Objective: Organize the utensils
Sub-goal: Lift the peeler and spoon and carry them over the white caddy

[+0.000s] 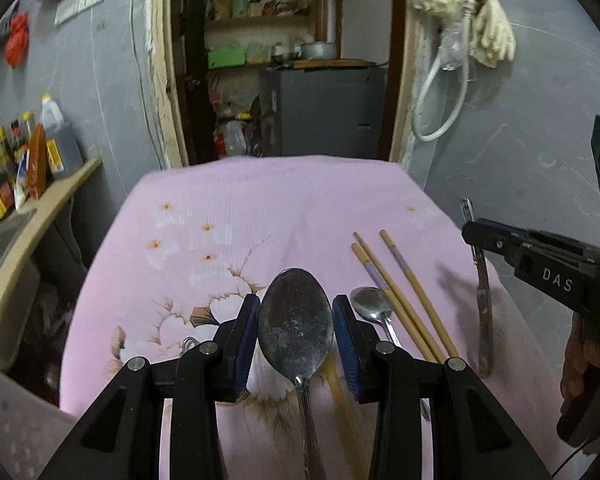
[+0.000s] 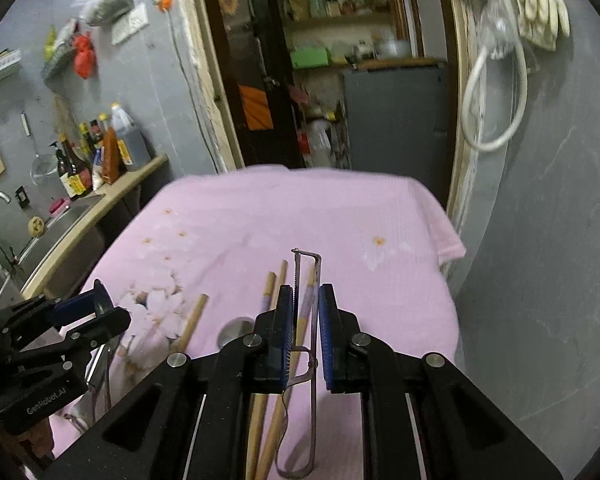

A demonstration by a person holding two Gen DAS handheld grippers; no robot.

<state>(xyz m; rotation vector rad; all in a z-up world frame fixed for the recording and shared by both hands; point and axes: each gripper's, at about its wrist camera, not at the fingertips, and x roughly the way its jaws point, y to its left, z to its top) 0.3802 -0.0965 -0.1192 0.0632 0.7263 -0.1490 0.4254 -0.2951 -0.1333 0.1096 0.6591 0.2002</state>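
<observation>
- Left wrist view is looking down over a bench (image 1: 236, 200) that is wearing a pink flowered cloth and filling most of the picture.
- The right gripper (image 1: 474, 236) is entering from the right edge, slanting down toward the bench, with a hand (image 1: 580, 364) wrapping its grip below.
- The left gripper (image 1: 296, 328) is tilting downward over the cloth; its fingers (image 1: 246, 340) are standing part open and pressing on both sides of the bowl of a large spoon (image 1: 296, 320), whose handle is running back toward the camera.
- Chopsticks (image 1: 404, 280) are lying on the cloth just right of the left gripper, pointing away.
- A small spoon (image 1: 370, 304) is lying beside the chopsticks, touching them.
- In the right wrist view, the right gripper (image 2: 305, 332) is angling down over the chopsticks (image 2: 266, 300); its fingers (image 2: 328, 336) are standing nearly together, with a thin metal peeler (image 2: 314, 360) between them, its blade end pointing forward. Whether both pads are pressing it, I cannot tell.
</observation>
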